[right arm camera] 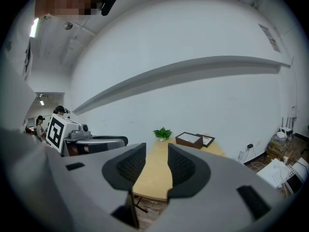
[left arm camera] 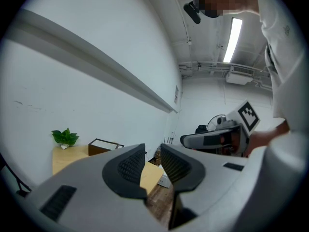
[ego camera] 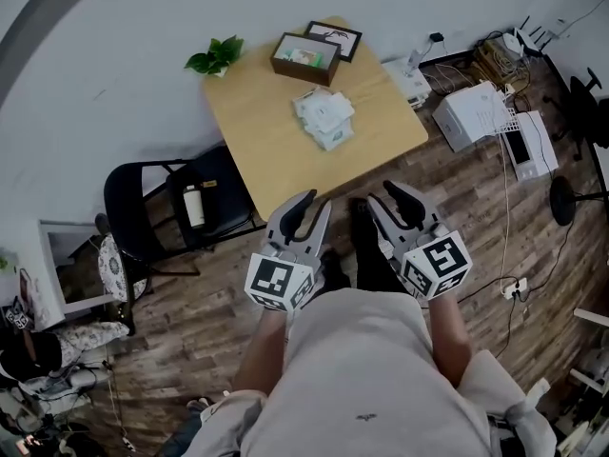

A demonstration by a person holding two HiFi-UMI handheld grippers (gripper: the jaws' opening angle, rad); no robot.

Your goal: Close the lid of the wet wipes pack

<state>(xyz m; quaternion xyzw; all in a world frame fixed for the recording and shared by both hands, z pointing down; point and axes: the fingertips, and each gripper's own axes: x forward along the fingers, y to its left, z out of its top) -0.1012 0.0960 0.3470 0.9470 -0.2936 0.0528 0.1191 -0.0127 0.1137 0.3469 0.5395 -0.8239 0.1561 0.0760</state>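
While the person stands back from the light wooden surface (ego camera: 257, 131), both tools are held low in front of the body, over the plank floor (ego camera: 190, 322) and well apart from the surface's near corner.

The left hand-held gripper (ego camera: 309, 208) is released. In its own view the ribbed pads stand apart with a narrow gap, and nothing is between them. The right hand-held gripper (ego camera: 381, 198) is also released and empty, its pads parted a little wider, and it looks along the length of the surface.

The wet wipes pack (ego camera: 324, 117) lies about the middle of the surface, slightly toward the right edge. It is a pale white and green bundle with a crumpled outline. Its lid is too small to make out, so it is not clear whether it stands up or lies flat.

A dark brown box (ego camera: 305, 57) and a black picture frame (ego camera: 334, 38) sit by the far corner. A small potted plant (ego camera: 216, 55) sits at the left corner. A black chair (ego camera: 133, 208) stands beside the left edge with a bottle (ego camera: 194, 206) on its seat.

The pack is probably light and soft, with a slick film skin, so it is likely to slide or buckle if pushed from one side only. The lid is probably a stiffer hinged flap. A sensible hold would be one tool steadying the pack's body at the end away from the lid, and the other pressing down on the flap's free edge until it seats.
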